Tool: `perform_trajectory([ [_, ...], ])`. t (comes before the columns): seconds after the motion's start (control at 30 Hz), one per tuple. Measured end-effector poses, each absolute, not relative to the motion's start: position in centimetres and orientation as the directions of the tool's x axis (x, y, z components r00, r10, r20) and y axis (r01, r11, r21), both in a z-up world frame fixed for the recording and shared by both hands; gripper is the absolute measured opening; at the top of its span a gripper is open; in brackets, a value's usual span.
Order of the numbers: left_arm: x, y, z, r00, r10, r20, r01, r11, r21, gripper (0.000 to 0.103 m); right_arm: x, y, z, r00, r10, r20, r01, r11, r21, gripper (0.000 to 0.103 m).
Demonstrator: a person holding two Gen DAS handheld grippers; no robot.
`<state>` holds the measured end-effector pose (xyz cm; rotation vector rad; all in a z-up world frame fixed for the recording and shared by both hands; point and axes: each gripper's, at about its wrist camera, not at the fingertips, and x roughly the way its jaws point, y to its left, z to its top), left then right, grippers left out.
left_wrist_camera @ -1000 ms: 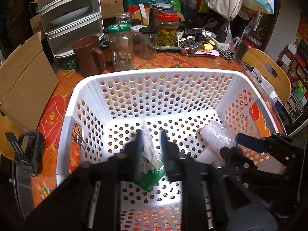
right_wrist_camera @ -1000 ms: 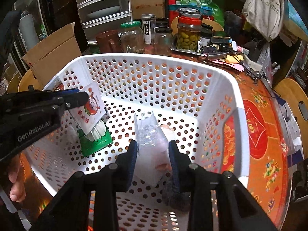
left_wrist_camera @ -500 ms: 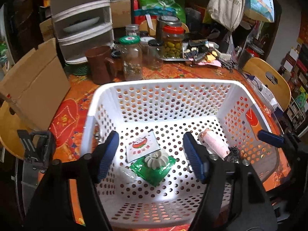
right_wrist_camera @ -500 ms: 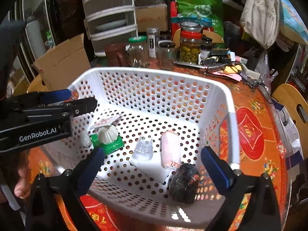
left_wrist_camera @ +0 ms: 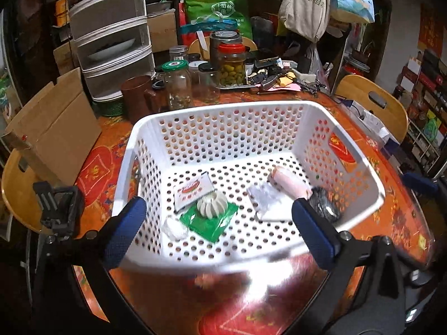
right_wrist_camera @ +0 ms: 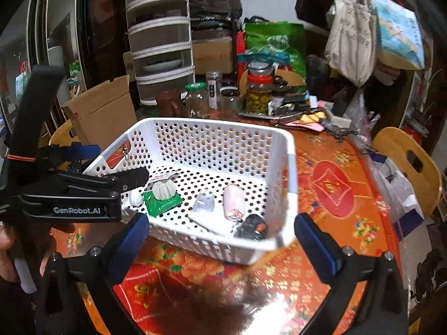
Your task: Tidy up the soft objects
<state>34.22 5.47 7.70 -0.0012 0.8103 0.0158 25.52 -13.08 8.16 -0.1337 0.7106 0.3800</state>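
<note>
Inside the white basket on the surface, the soft items, among them the green packet and pink roll, are left loose, and with the left tool and right tool both just spread apart and empty above the near rim, the light basket could be clipped and shoved.

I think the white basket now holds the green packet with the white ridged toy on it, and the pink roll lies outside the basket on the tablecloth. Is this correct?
Not quite. The pink roll lies inside the white basket, near its right wall, as the left wrist view shows. The green packet with the white ridged toy on it is indeed in the basket.
</note>
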Motion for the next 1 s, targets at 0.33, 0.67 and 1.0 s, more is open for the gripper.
perform_trajectory([
  [0.33, 22.1, 4.5, 11.6, 0.813, 0.066, -0.579, -0.05, 0.998, 0.045, 0.103, 15.4, -16.8, 11.1, 0.831, 0.238, -0.504, -0.291, 0.956, -0.029, 0.103],
  [0.67, 5.3, 3.2, 14.3, 0.91, 0.034, -0.412, -0.042, 0.999, -0.01, 0.103, 4.0, -20.1, 11.8, 0.866, 0.323, -0.381, -0.328, 0.943, 0.054, 0.103],
  [1.0, -1.8, 1.0, 13.5, 0.869, -0.004, -0.495, -0.02, 0.999, -0.042, 0.103, -3.1, -19.5, 12.8, 0.858, 0.294, -0.421, -0.324, 0.946, -0.001, 0.103],
])
